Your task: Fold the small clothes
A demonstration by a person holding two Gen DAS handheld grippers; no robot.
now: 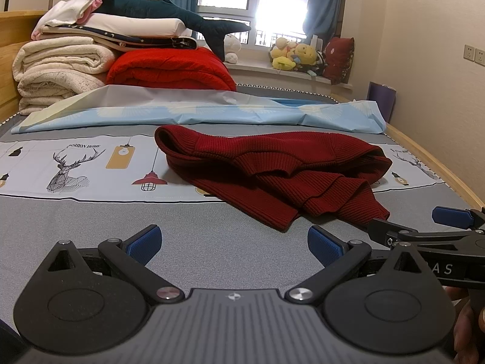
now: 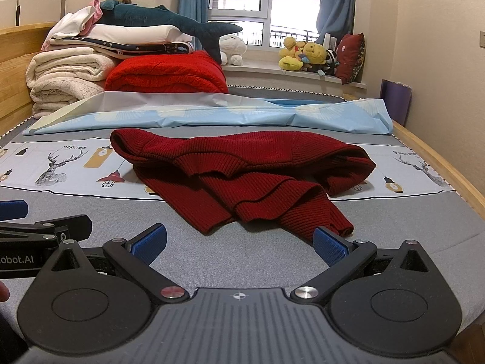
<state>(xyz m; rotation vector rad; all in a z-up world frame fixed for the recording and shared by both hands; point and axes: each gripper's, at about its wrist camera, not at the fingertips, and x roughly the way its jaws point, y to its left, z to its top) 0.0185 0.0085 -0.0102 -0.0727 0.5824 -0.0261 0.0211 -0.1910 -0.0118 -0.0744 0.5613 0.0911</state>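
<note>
A dark red ribbed knit sweater (image 1: 272, 170) lies crumpled on the grey bed sheet (image 1: 106, 221), also in the right wrist view (image 2: 242, 173). My left gripper (image 1: 233, 245) is open and empty, low over the sheet just short of the sweater's near edge. My right gripper (image 2: 239, 245) is open and empty, its right fingertip (image 2: 330, 245) close to the sweater's near corner. The right gripper shows at the right edge of the left wrist view (image 1: 436, 227); the left gripper's finger shows at the left edge of the right wrist view (image 2: 45, 227).
A light blue sheet (image 1: 212, 112) lies bunched behind the sweater. Folded cream blankets (image 1: 60, 69), a red quilt (image 1: 169, 66) and a plush shark (image 1: 169, 15) are stacked at the back left. Stuffed toys (image 1: 297, 54) sit on the windowsill. A wooden bed rail (image 1: 436, 166) runs along the right.
</note>
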